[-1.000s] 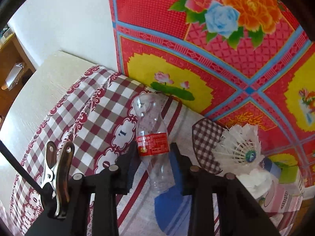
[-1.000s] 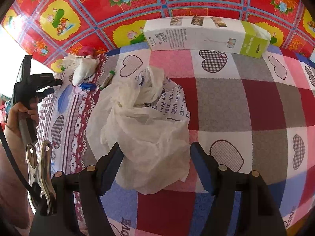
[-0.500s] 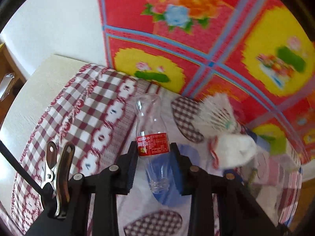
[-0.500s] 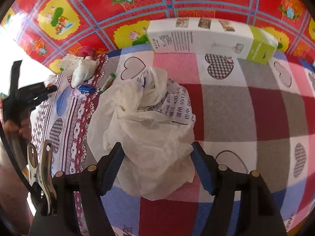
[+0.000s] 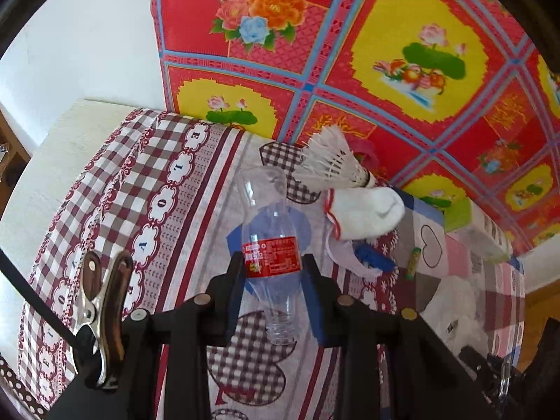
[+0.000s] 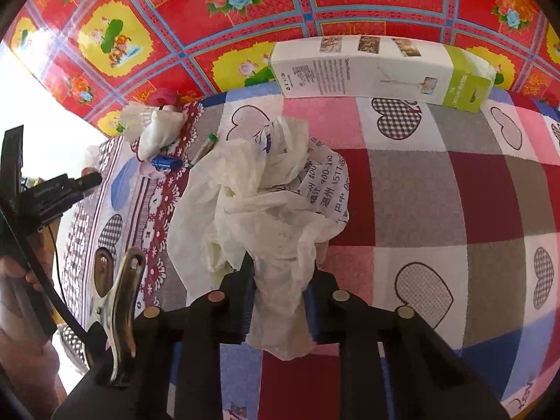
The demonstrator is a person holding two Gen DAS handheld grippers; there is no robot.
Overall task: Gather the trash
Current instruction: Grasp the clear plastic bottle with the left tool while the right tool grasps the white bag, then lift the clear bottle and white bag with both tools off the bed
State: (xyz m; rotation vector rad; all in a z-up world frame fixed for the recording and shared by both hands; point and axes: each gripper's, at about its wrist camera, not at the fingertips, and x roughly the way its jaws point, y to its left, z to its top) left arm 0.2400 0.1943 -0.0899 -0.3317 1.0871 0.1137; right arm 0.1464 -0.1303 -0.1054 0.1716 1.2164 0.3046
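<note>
My left gripper point(image 5: 273, 266) is shut on a clear empty plastic bottle point(image 5: 271, 241) with a red label, held above the patterned bedcover point(image 5: 157, 189). My right gripper point(image 6: 280, 280) is shut on the lower edge of a crumpled white plastic bag point(image 6: 266, 203) with printed text, which lies on the checked cover. The bag also shows at the right of the left wrist view point(image 5: 455, 301). The left gripper shows at the left edge of the right wrist view point(image 6: 52, 189).
A white shuttlecock point(image 5: 332, 164), a white sock point(image 5: 364, 210), a blue clip point(image 5: 374, 259) and a green pen point(image 5: 413, 262) lie near the red floral wall cloth point(image 5: 385, 52). A long white and green box point(image 6: 381, 70) lies along the wall.
My right gripper has shut on the bag's edge. My left gripper, still holding the bottle, has swung right so the shuttlecock and sock come nearer the middle.
</note>
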